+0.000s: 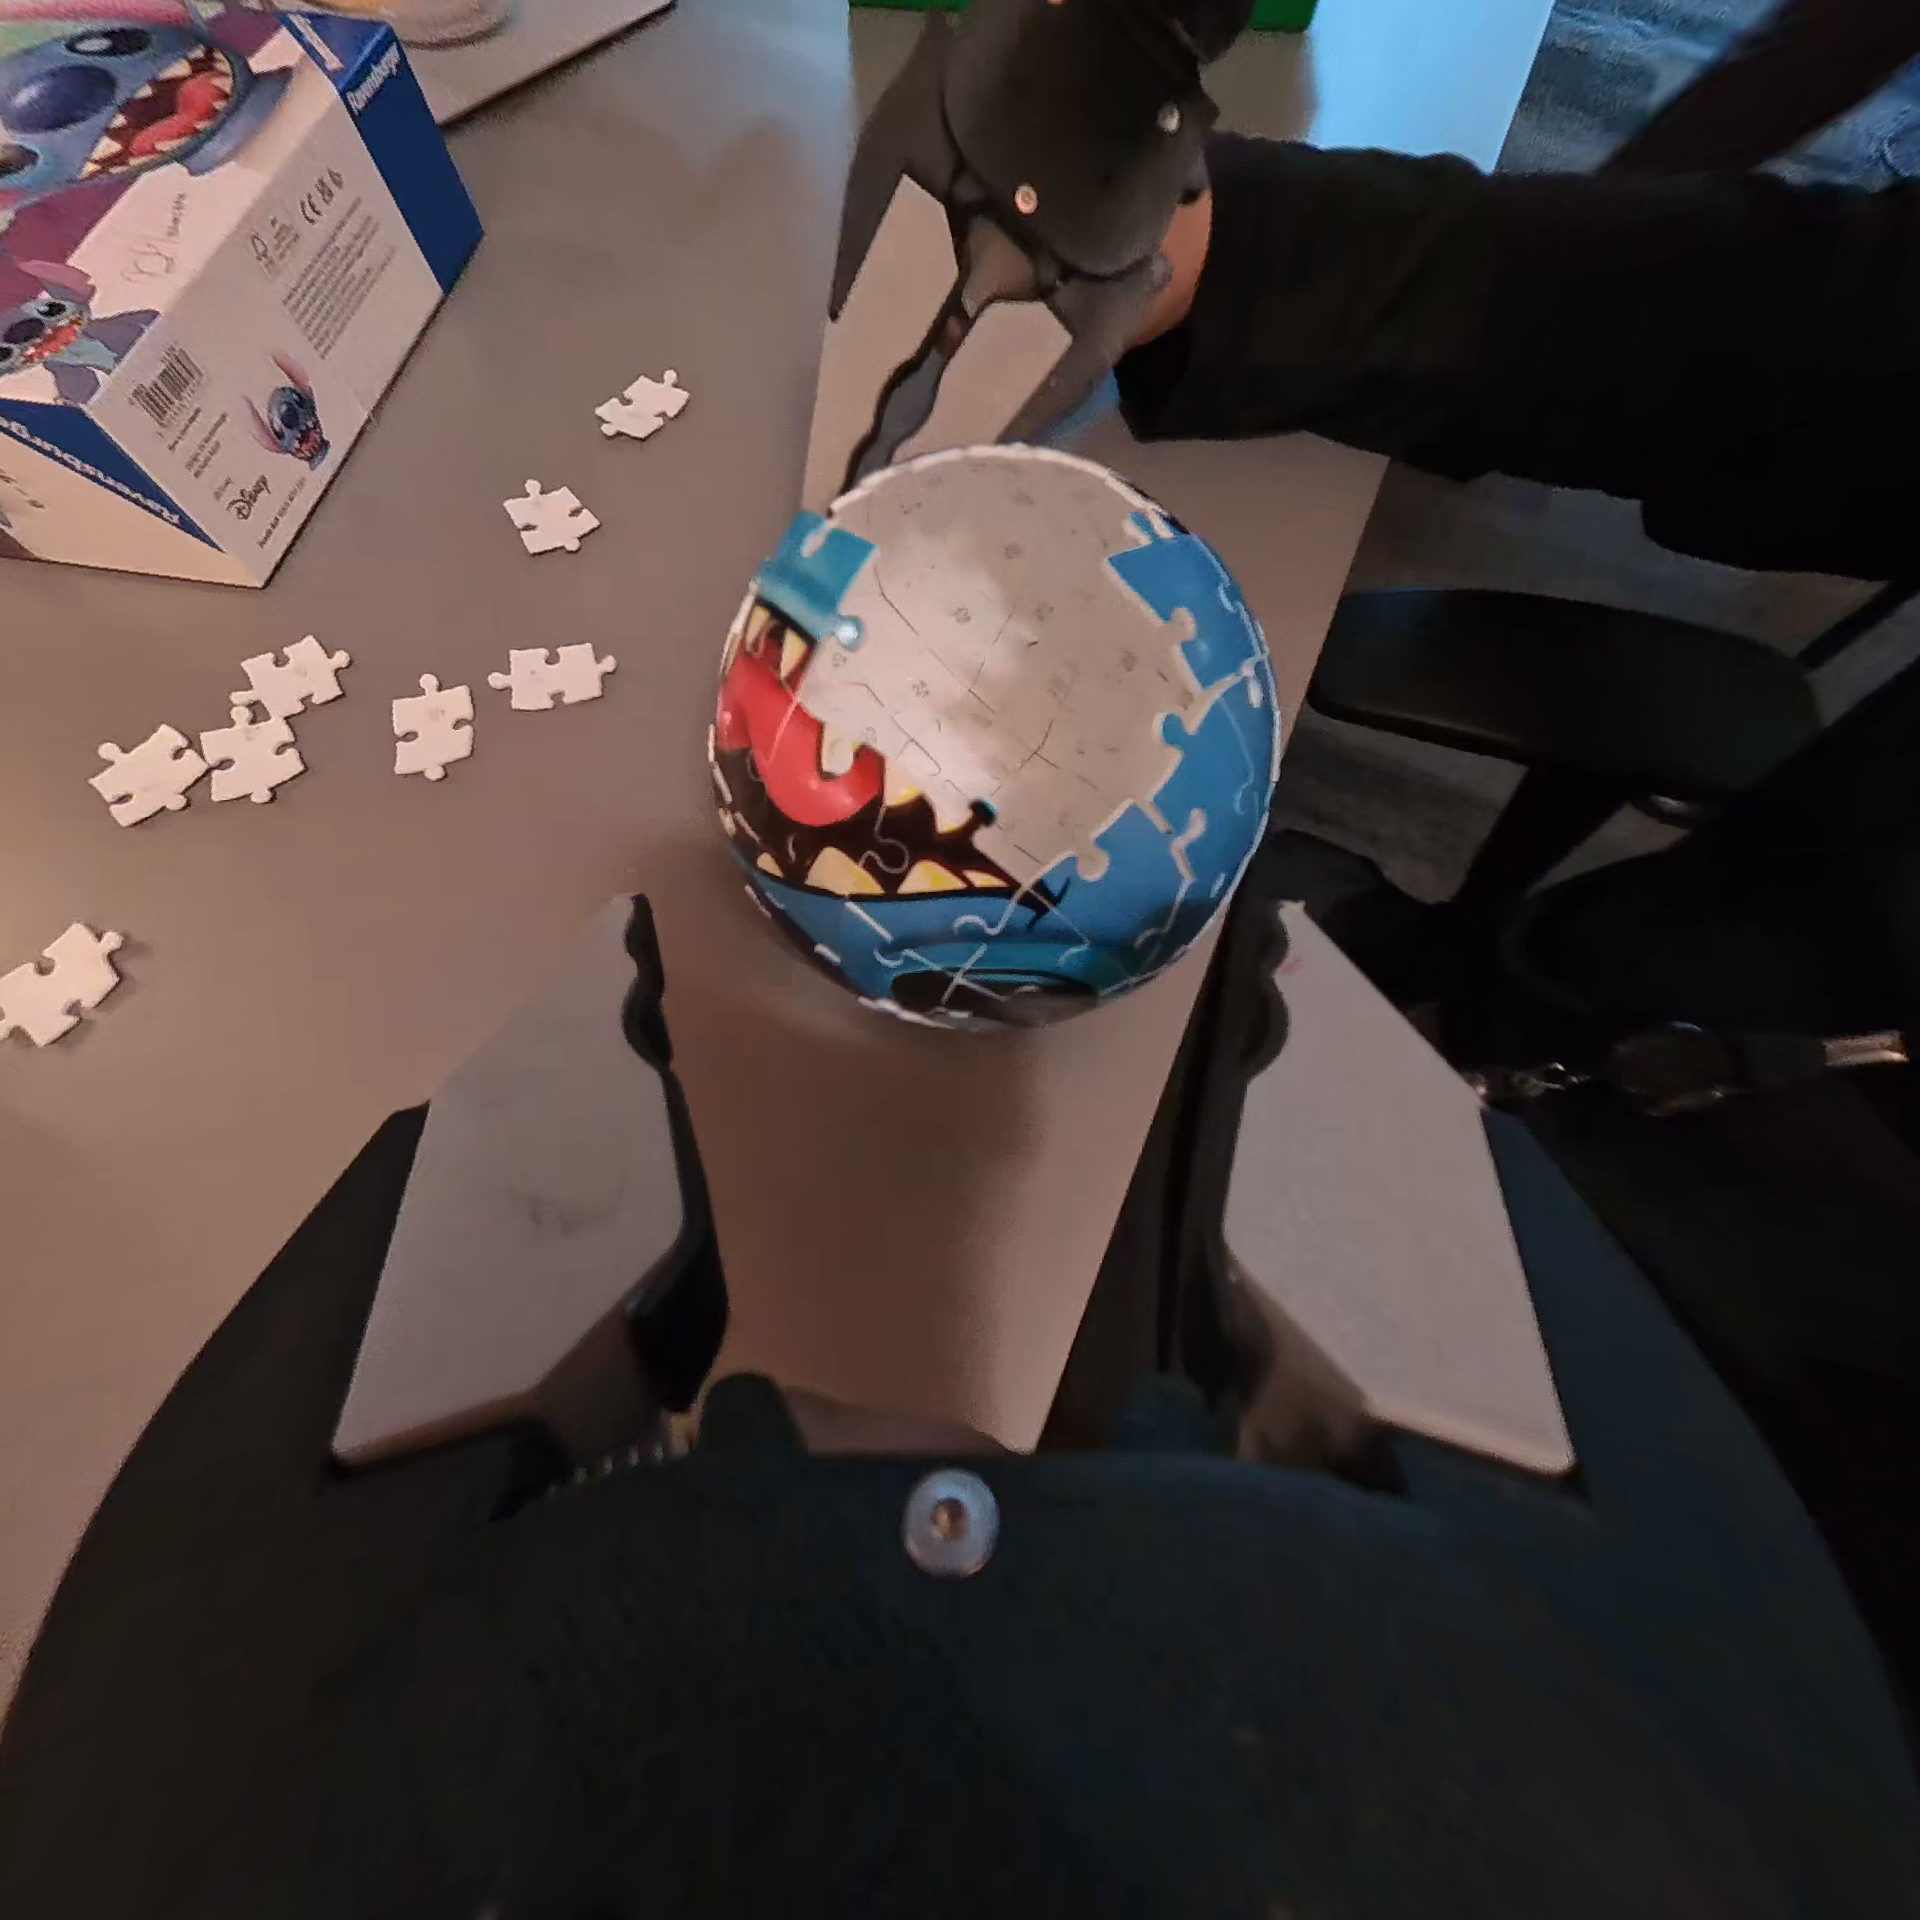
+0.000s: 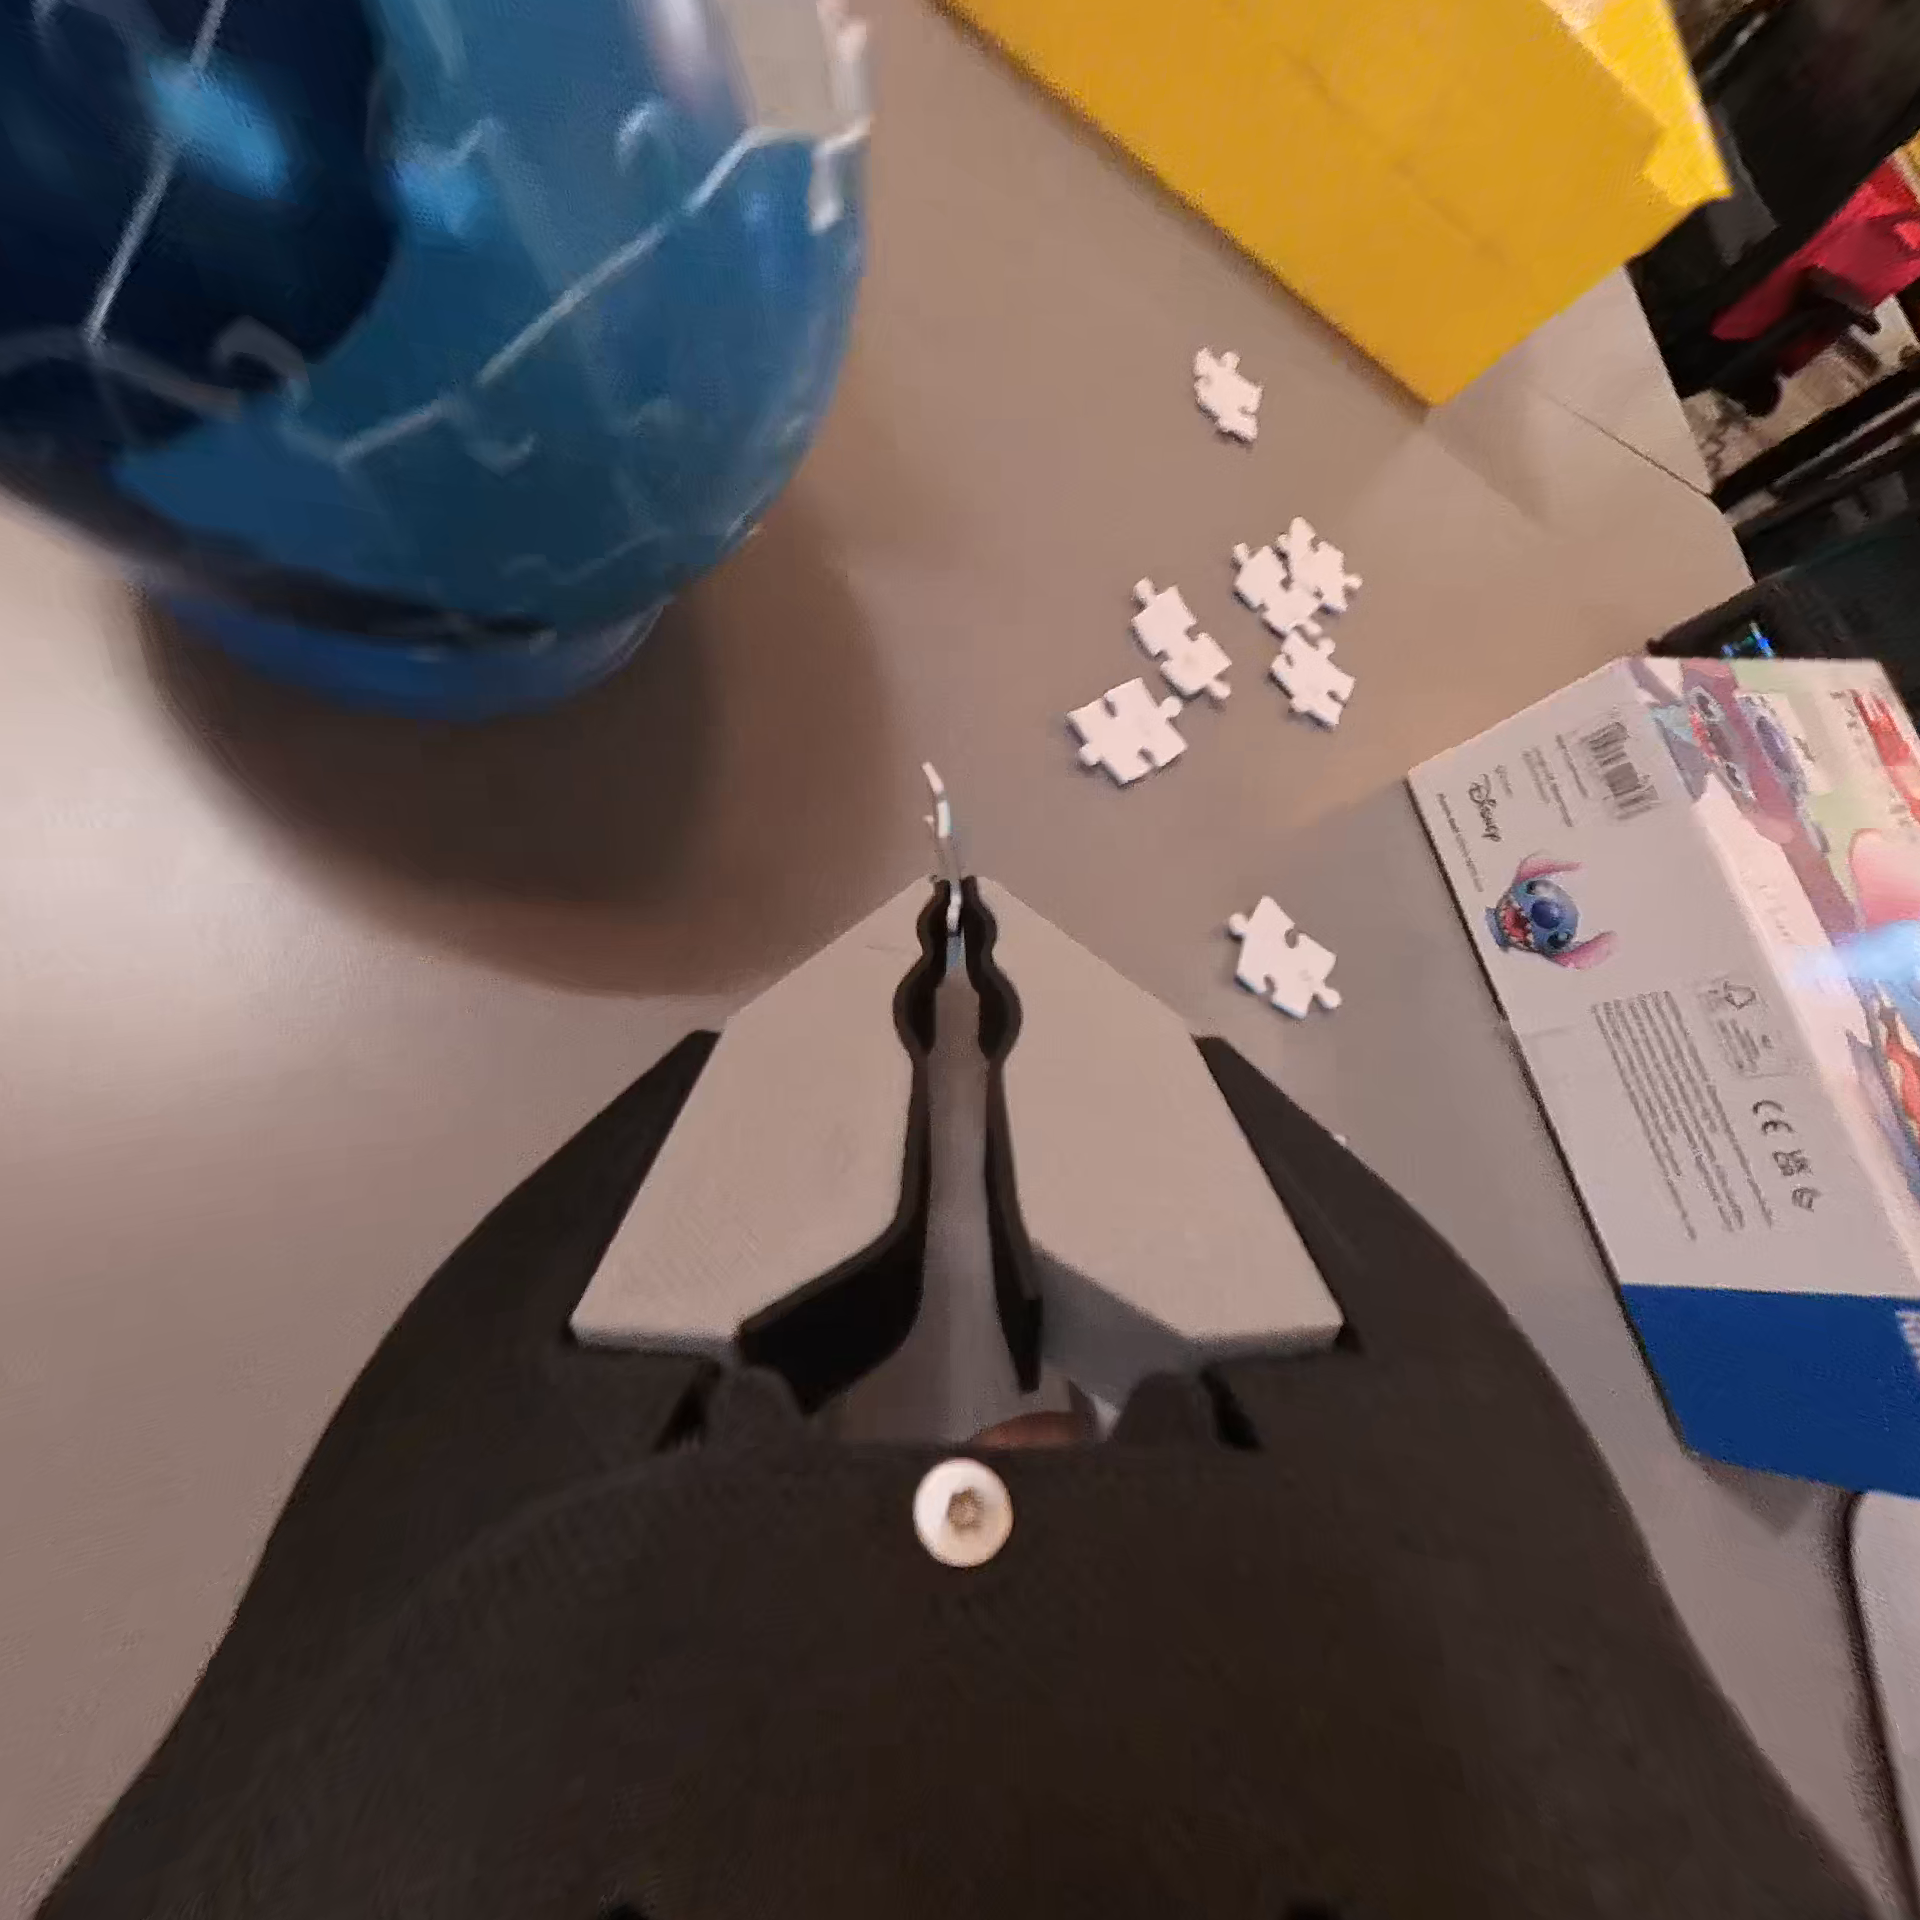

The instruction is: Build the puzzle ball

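Puzzle ball [image 1: 997, 738]: we are seeing it sitting on the grey table [image 1: 582, 260] near the table's edge, partly built, with a large opening facing up that shows its pale inner side; the outside is showing blue, red and yellow artwork. In the right wrist view it [image 2: 416, 343] is looming blurred at upper left.

Left gripper [image 1: 940, 914]: we are holding it wide open, gripping nothing, its 2 fingers flanking the near side of the ball; whether they are touching it we cannot tell.

Right gripper [image 2: 954, 888]: we are keeping its fingers closed together, pinching 1 puzzle piece [image 2: 943, 831] edge-on at the tips. In the left wrist view its [image 1: 883, 457] tip is sitting at the ball's far rim.

Loose pieces [image 1: 431, 724]: we are counting 8 white-side-up pieces lying scattered on the table, left of the ball.

Puzzle box [image 1: 208, 291]: we are noting it lying on the table beyond the loose pieces.

Yellow box [image 2: 1351, 156]: we are seeing it at the far part of the table.
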